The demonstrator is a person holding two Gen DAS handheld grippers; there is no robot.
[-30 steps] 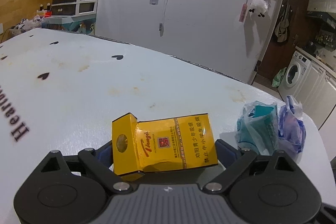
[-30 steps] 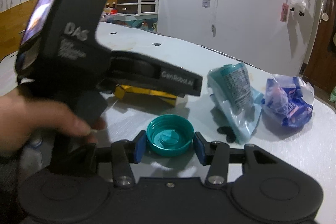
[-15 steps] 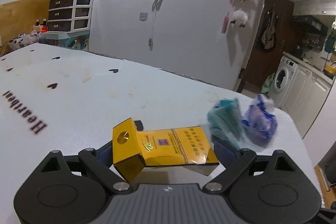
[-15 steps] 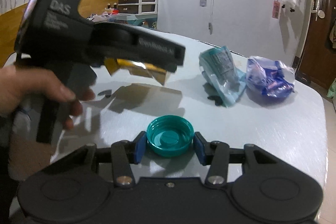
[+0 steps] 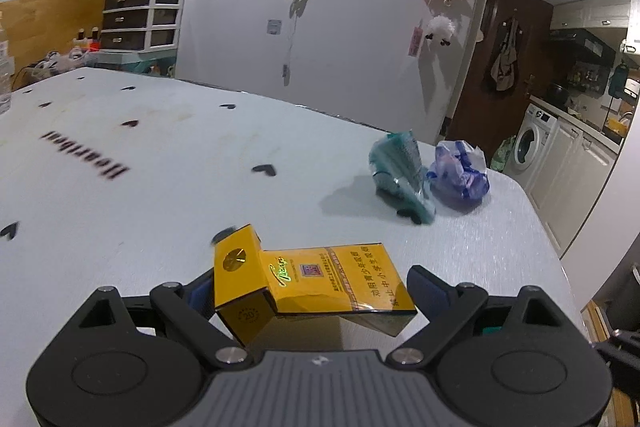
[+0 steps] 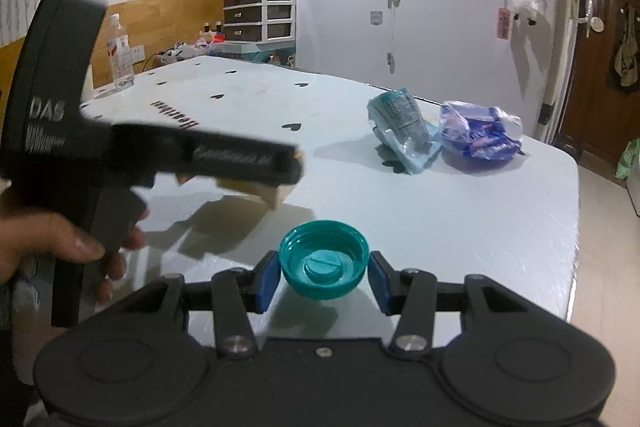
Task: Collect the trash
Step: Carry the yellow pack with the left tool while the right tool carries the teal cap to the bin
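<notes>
White surface point(image 5: 120, 211), printed with black hearts, carrying a teal wrapper point(image 5: 400, 167) touching a blue-and-white plastic bag point(image 5: 460, 175) near the far right corner. Left gripper point(image 5: 312, 291) clamped across the length of a yellow cigarette pack point(image 5: 336, 283), flip lid open, held clear above the surface. Right gripper point(image 6: 322, 275) pinching a teal bottle cap point(image 6: 324, 263), hollow side up, between blue pads point(image 6: 266, 281), also above the surface.
</notes>
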